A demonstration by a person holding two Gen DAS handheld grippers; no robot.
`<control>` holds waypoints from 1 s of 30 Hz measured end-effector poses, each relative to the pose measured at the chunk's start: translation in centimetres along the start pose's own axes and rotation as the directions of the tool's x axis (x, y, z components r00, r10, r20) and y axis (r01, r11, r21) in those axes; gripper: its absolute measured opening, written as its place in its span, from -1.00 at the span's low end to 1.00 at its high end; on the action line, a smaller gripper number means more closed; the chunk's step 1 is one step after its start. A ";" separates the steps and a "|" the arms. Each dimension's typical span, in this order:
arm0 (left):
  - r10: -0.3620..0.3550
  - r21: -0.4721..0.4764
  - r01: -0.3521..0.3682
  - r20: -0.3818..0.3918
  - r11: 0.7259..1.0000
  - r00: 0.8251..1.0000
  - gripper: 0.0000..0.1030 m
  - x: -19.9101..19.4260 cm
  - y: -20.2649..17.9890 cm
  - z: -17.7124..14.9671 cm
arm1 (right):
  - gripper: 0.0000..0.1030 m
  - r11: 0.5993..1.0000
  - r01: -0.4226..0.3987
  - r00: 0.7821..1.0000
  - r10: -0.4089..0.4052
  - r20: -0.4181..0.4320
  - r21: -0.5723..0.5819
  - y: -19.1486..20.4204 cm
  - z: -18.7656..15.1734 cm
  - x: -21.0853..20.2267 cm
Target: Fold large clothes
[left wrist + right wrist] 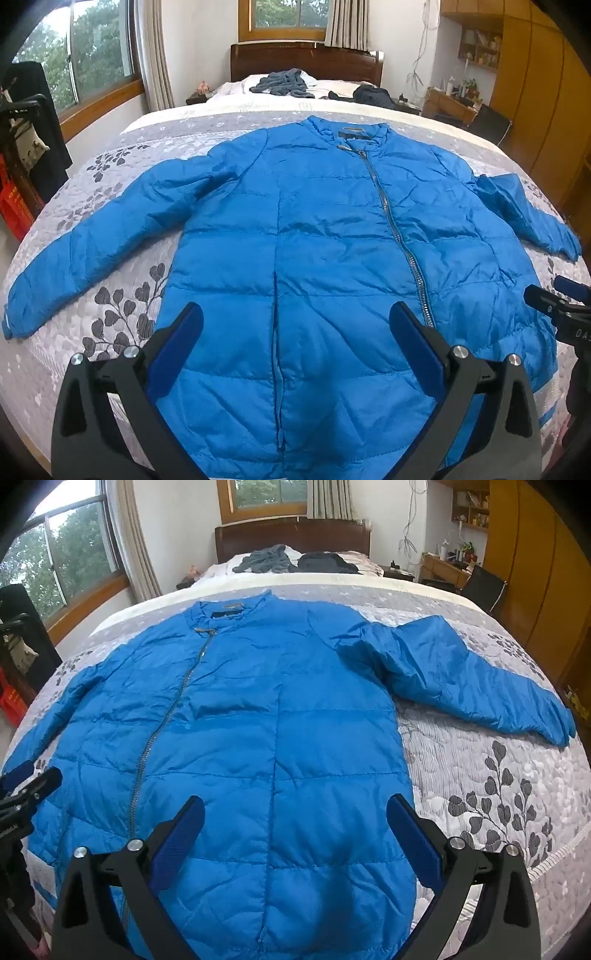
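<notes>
While the jacket (295, 258) lies flat on the bed (110, 314), both my grippers, left (295, 332) and right (295, 812), hang released above its near hem. It looks puffy, light and slippery; I would pinch a sleeve cuff.

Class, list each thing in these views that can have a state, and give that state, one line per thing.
Blue quilted puffer jacket: spread flat on the bed, unfolded.
Metal zipper: closed.
Left sleeve: stretched outward.
Right sleeve: out sideways, rumpled.
Left gripper: open, empty.
Right gripper: open, empty.
</notes>
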State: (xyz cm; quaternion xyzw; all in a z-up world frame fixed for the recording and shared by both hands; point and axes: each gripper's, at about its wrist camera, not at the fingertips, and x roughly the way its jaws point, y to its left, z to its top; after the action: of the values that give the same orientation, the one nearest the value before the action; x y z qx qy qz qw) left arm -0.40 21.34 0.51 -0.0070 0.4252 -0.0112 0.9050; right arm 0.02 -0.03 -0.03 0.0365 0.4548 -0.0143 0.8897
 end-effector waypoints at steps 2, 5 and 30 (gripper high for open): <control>0.003 -0.002 -0.003 0.000 1.000 1.000 0.94 -0.1 0.0 -0.1 | 0.93 1.000 0.006 1.000 -0.006 0.005 -0.004 0.0 0.0 0.0; -0.005 -0.006 0.005 -0.004 1.000 1.000 0.94 0.4 0.7 0.4 | 0.93 1.000 0.005 1.000 -0.005 0.007 -0.002 0.0 0.0 0.0; -0.003 -0.007 0.003 -0.001 1.000 1.000 0.94 0.2 0.7 0.4 | 0.93 1.000 0.012 1.000 -0.012 0.016 -0.006 -0.1 0.1 0.0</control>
State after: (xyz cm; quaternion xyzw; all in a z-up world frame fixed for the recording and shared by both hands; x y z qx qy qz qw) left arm 0.05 22.03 0.59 -0.0109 0.4256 -0.0111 0.9048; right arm 0.06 -0.16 0.02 0.0309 0.4482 -0.0187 0.8932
